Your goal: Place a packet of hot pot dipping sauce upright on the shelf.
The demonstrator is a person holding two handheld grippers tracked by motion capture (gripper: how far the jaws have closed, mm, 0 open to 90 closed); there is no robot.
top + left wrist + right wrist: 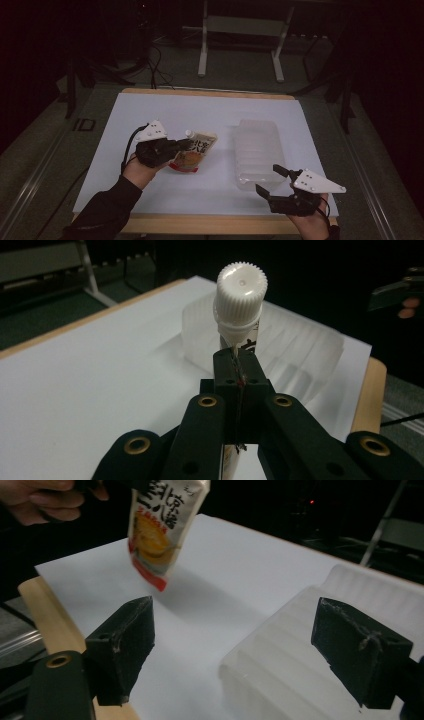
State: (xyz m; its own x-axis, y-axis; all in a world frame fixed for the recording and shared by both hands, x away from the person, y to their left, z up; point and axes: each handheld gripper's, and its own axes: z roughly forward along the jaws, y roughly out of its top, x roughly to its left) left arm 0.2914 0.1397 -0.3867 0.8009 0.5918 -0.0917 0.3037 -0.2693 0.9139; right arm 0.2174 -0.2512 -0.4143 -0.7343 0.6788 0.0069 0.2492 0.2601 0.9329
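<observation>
A spouted drink pouch (193, 151) with orange print and a white screw cap (240, 294) hangs above the white table sheet. My left gripper (184, 144) is shut on the pouch's top edge just below the cap; in the left gripper view the jaws pinch the thin pouch film (239, 375). In the right gripper view the pouch (162, 527) hangs clear of the sheet, casting a shadow. My right gripper (271, 180) stands open near the front right, by the near end of a clear ribbed plastic tray (257, 150), with nothing between its fingers (122, 642).
The white sheet (150, 115) covers most of a wooden-edged table (200, 223). The ribbed tray (300, 650) lies right of centre. A white metal stand (240, 35) and cables sit on the dark floor behind the table.
</observation>
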